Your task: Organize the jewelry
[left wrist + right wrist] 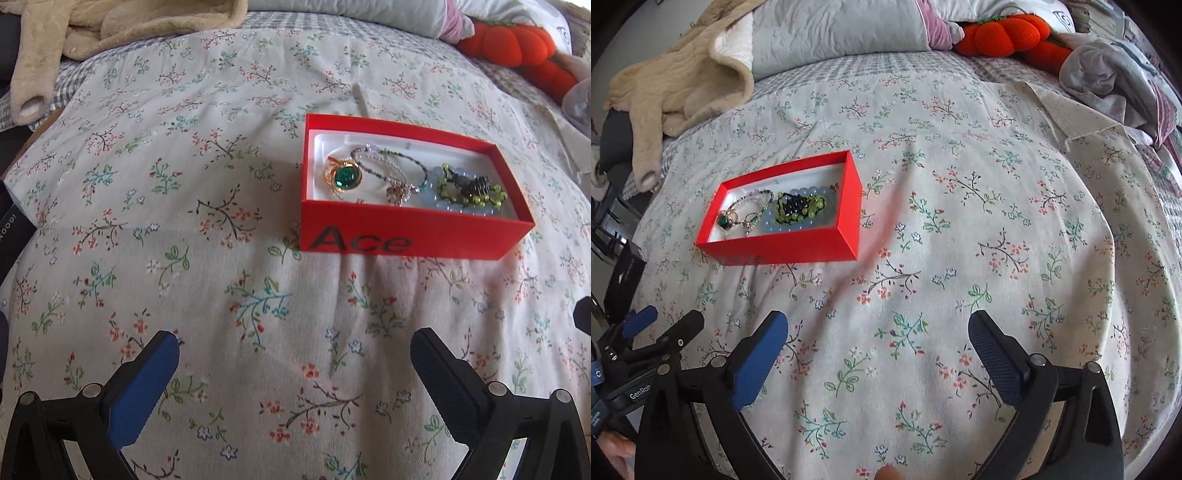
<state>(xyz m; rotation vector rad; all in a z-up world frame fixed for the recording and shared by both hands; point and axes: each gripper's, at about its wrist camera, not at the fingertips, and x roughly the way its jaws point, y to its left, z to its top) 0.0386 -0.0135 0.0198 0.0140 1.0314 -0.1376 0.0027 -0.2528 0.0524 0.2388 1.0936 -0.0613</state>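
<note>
- We see a red box without a lid, resting on a bed covered by a floral sheet. Dark letters on its near wall read "Ace".
- Inside the box, on a white lining, from left to right: a gold ring with a round green stone, a thin beaded bracelet looped beside and partly over it, then a pale blue bead bracelet with a green and black beaded piece lying on top of it.
- From the right wrist view the same box sits to the left, with the jewelry bunched toward its middle and right end.
- Our left gripper hovers above the sheet, near side of the box, its blue-padded jaws spread wide and holding nothing.
- Our right gripper is likewise wide apart and holding nothing, to the right of the box and apart from it.
- At the head of the bed, left to right: a beige fleece garment, a grey pillow, an orange plush toy, and crumpled light cloth.
- Nothing lies between either gripper and the box.
</note>
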